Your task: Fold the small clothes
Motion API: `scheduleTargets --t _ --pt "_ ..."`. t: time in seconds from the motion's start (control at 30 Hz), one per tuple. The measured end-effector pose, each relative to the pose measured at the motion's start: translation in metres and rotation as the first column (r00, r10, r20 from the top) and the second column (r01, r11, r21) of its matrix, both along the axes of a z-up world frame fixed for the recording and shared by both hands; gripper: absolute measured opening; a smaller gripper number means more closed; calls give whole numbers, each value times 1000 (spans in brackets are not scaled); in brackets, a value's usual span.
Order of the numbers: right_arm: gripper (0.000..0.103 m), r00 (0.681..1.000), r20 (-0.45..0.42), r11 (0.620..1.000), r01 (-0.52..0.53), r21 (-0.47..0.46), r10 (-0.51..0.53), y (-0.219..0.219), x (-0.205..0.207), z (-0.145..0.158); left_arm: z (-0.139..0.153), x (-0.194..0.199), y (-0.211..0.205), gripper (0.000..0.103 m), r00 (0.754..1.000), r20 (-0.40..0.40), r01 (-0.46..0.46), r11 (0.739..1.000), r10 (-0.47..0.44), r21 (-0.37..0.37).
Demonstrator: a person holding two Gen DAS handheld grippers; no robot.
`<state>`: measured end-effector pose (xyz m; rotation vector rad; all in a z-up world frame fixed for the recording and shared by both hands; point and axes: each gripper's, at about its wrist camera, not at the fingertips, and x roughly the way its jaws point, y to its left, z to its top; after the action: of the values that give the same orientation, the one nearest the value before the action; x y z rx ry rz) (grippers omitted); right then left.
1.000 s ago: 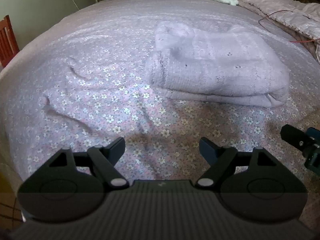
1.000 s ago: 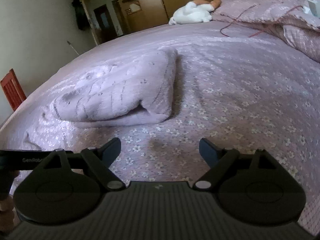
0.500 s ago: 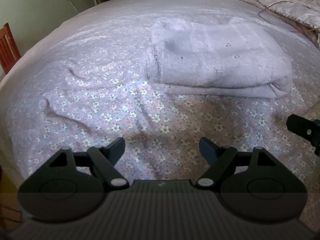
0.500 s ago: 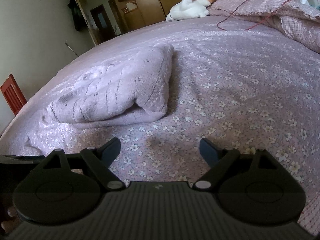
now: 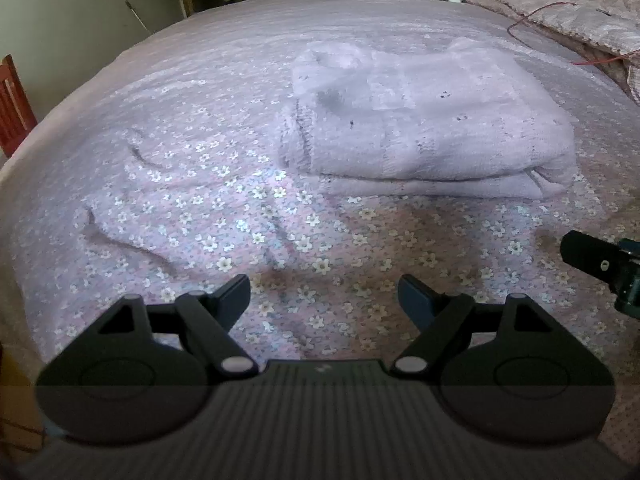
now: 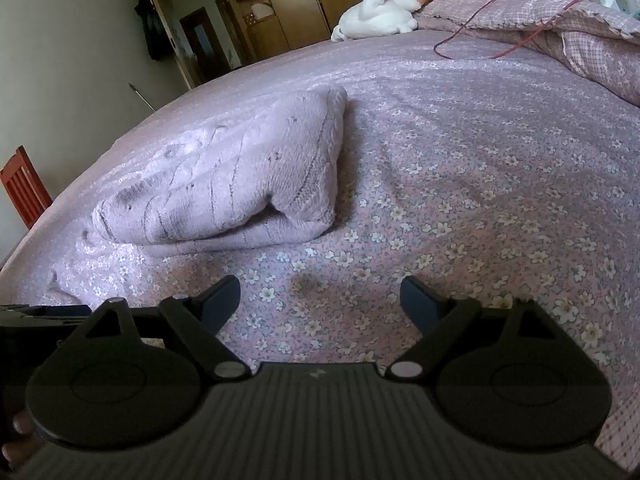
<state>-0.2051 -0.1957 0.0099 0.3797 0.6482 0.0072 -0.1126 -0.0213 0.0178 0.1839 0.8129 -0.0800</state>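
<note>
Knitwear lies folded on the bed in front of you: a lilac knitted sweater [image 5: 424, 120], doubled into a thick rectangle, rests on the flowered bedspread [image 5: 224, 220]. From your left wrist view it sits ahead and a little to the right, its layered open edges toward you and a rounded corner at the right end. From your right wrist view the same sweater [image 6: 224, 184] lies ahead and to the left, with a small gap showing between its layers at the near corner.

Your left tongs [image 5: 324, 294] are spread wide and grip nothing; they hover over bare bedspread, apart from the sweater's near edge. Your right tongs [image 6: 320, 296] are spread wide too, also empty, over the flowered fabric to the right of the sweater. The tip of your right tool shows at the right edge of the left view, and part of your left tool shows at the lower left of the right view, with fingertips [image 6: 18, 426] just visible beneath it.

Farther back, a white soft toy [image 6: 376, 16] lies at the far end of the bed, near a pink checked quilt [image 6: 580, 40] crossed by a red cable [image 6: 472, 32]. A red wooden chair [image 6: 22, 188] stands beside the bed on the left.
</note>
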Motion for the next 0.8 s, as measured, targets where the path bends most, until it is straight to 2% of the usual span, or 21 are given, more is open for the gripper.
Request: scheduleTargets --t 0.8 --pt "92 1000 -2 1000 -1 -7 1 1 1 -1 3 -1 3 82 1000 8 -8 999 8 -32"
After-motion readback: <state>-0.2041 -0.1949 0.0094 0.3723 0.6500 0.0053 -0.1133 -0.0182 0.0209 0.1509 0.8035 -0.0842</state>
